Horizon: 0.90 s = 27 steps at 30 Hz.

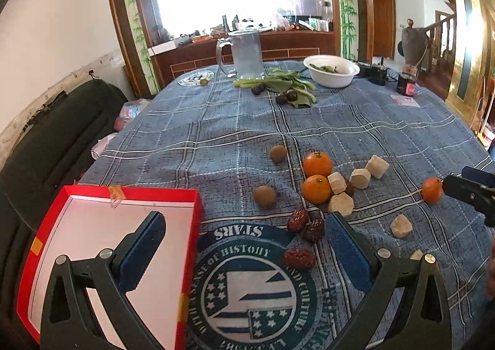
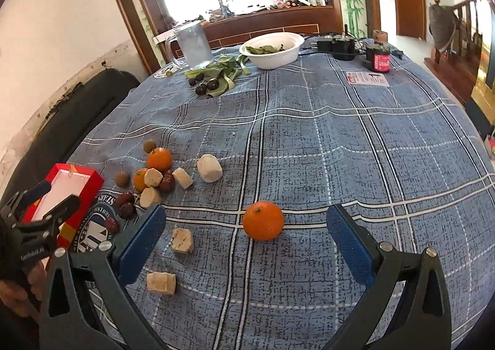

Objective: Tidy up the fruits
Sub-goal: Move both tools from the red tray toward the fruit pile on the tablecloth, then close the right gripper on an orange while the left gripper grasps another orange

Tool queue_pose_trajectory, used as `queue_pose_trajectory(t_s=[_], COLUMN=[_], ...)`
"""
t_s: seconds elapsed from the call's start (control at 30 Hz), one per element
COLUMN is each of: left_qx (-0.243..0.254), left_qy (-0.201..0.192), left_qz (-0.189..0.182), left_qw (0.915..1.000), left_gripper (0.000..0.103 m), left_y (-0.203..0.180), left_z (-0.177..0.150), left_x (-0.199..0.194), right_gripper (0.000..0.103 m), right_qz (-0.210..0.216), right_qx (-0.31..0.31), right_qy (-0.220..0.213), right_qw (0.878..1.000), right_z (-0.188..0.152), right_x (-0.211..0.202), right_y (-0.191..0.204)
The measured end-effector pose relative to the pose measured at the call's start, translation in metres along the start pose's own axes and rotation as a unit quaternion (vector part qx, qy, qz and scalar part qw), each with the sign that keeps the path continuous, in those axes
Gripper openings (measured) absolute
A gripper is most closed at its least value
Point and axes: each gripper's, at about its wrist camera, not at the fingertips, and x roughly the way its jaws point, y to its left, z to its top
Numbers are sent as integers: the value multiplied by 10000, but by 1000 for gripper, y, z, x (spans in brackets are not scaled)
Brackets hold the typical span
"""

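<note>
My left claw (image 1: 244,245) hangs wide and holds nothing, its left finger (image 1: 145,248) over the white floor of the red box (image 1: 191,226) and its right finger over the blue checked cloth (image 1: 216,133) on the surface, with the round printed emblem (image 1: 247,285) between them. My right claw (image 2: 244,241) is spread just as wide, also holding nothing, and a lone tangerine (image 2: 263,224) sits on the cloth just ahead of the gap between its fingers. Near its left finger lie two pale cut chunks (image 2: 182,240). Just past my left claw's right finger are three red dates (image 1: 298,257), then a heap where two more tangerines (image 1: 317,164) touch several pale chunks, with two small brown round fruits (image 1: 265,196) a little to their left. The red box stands at the surface's near left edge, open, with none of the fruit in it. Well beyond, at the far side, lie green leaves (image 1: 284,81) with dark round fruits (image 1: 286,98) on them, a clear mug (image 1: 246,54), a white bowl (image 1: 332,76) holding leaves, and a dark jar (image 1: 406,84) with a red label.
</note>
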Motion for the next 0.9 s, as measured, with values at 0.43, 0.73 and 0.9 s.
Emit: queue_pose_trajectory(t_s=[0.43,0.73,0.9], left_qx=[654,1178,1629], left_qy=[635,852,834], left_qz=[-459,-749,-1053], left_qw=[9948,9865,9775], left_gripper=[98,92,85], left_y=[-24,-32,-35], left_z=[17,27,32], left_x=[46,68,70], right_gripper=[103,103,103], right_qz=[33,71,34], right_qx=[213,524,516], right_qy=[157,307,331], right_qw=[9996,9981,9981], right_z=[-1,0,-1], right_x=[8,14,16], right_y=[-15,-27,-27])
